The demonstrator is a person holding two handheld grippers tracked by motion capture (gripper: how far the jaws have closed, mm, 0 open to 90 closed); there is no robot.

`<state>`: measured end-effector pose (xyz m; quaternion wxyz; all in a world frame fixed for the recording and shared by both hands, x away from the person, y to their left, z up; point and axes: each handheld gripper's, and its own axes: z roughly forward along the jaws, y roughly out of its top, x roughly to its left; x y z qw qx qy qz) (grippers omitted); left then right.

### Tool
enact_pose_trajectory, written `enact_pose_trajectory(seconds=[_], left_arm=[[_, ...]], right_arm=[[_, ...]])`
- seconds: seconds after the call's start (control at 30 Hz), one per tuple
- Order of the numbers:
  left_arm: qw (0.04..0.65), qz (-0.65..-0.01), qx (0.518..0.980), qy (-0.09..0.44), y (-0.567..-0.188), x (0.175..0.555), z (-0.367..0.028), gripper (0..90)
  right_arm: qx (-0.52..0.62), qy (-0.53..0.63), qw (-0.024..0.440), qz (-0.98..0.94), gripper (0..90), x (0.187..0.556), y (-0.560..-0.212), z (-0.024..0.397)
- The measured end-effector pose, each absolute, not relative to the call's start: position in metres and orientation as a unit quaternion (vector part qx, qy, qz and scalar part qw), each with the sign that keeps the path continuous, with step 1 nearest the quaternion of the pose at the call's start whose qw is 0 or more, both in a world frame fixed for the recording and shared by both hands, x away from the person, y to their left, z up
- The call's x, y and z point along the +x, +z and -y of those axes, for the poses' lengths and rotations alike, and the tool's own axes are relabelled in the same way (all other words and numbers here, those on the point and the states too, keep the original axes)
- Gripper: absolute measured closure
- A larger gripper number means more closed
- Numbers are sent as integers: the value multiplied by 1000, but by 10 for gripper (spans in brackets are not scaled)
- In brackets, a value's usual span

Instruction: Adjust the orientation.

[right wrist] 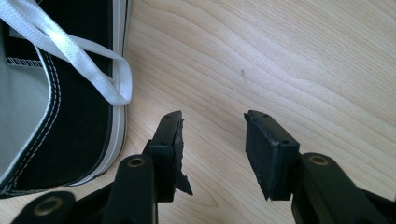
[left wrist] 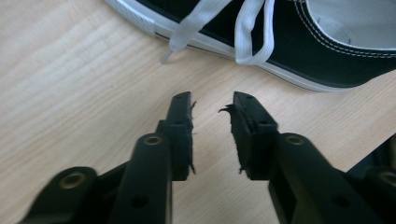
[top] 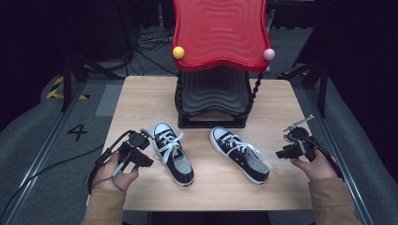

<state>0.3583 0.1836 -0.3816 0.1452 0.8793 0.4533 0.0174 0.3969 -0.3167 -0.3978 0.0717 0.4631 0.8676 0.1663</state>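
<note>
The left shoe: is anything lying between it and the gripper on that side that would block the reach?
Nothing visible does. The left gripper has open, empty jaws, and only bare table lies between them and the left shoe. The nearest part of the shoe is its loose white lace, hanging over the sole toward the jaws.

The left gripper (left wrist: 212, 105) hangs over the pale wooden surface (left wrist: 70, 93), its two black jaws rising from the bottom edge with a clear gap between them and nothing in that gap. The dark pads on their inner faces look frayed at the edges. Just beyond the tips lies a black shoe (left wrist: 327, 51) with a white sole rim, running along the top of the view. White laces (left wrist: 245, 32) trail off its side onto the wood, one loose end and one loop, near the jaws but apart from them.
</note>
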Motion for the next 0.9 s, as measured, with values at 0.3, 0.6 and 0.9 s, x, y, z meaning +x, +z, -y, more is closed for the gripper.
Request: enact_pose_trajectory(seconds=[0.3, 0.6, 0.9], left_arm=[[176, -456, 872, 20, -367, 360, -175, 698], [177, -454, 873, -9, -363, 361, -157, 647], [209, -439, 873, -46, -355, 360, -139, 636]], right_arm=[[471, 173, 70, -862, 551, 395, -397, 321], [474, 176, 68, -860, 532, 395, -399, 322], [478, 174, 66, -858, 522, 393, -400, 322]])
